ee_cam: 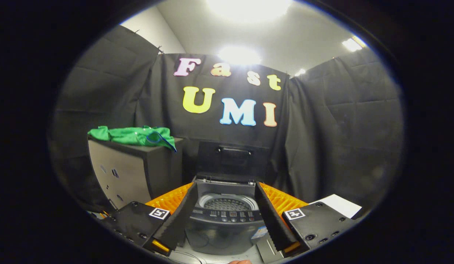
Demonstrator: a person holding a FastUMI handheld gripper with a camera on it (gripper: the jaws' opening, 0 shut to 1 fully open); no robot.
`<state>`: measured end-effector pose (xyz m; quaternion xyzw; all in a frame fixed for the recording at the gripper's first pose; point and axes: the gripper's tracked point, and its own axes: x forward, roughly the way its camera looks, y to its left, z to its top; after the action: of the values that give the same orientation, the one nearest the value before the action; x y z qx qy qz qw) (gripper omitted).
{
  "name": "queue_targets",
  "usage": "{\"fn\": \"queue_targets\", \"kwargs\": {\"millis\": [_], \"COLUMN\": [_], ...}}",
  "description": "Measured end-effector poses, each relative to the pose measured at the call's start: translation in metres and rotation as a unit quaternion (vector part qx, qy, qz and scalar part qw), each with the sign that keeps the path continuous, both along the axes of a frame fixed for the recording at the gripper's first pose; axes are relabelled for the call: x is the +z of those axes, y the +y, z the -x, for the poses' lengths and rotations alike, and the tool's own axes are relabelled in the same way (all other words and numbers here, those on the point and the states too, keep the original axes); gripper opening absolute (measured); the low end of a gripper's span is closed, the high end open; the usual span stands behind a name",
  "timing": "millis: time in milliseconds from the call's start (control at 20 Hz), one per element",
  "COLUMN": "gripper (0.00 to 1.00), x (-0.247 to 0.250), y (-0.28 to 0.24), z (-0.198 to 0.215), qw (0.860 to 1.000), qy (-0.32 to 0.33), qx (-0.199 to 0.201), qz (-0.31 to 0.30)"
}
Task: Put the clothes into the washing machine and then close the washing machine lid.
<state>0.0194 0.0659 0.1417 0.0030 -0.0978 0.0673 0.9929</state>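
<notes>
The gripper point(225, 200) is held wide open. Nothing is held between its two black fingers point(179, 216). The inner sides of the fingers are ribbed. A small square black-and-white marker is seen on each side of the gripper body.

A small grey toy washing machine point(224, 223) is seen right between the fingers, just ahead of them. Its lid point(232, 159) is lifted up and stands upright at the back. A dark handle is seen on the lid. The round drum point(225, 203) is seen inside the open top. It has many little holes, and no cloth is seen in the part of it that shows. A row of small buttons is seen on the front panel, below the drum.

The green clothes point(133, 135) are seen off to the left, well apart from the washing machine and beyond the fingers. They are piled on top of a dark box point(133, 172) with a pale front. A bit of blue trim is seen on the clothes, hanging over the box edge.

An orange ribbed mat point(283, 200) is seen behind the fingers on both sides of the washing machine. A white sheet of paper point(338, 204) is lying to the right. A little bit of a fingertip point(240, 261) is seen at the very bottom, below the washing machine.
</notes>
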Motion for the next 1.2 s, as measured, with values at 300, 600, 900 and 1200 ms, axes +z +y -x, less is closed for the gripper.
{"fn": "queue_targets", "kwargs": {"millis": [300,600,900,1200], "gripper": [0.98,0.97,0.96,0.96], "x": [0.108,0.172,0.185,0.168], "y": [0.077,0.162,0.268,0.342], "z": [-0.029,-0.068,-0.111,-0.144], "qw": [0.997,0.992,0.982,0.965], "qy": [-0.005,0.044,0.124,0.209], "qx": [0.074,0.106,0.142,0.154], "qz": [-0.007,-0.055,-0.019,0.034]}}
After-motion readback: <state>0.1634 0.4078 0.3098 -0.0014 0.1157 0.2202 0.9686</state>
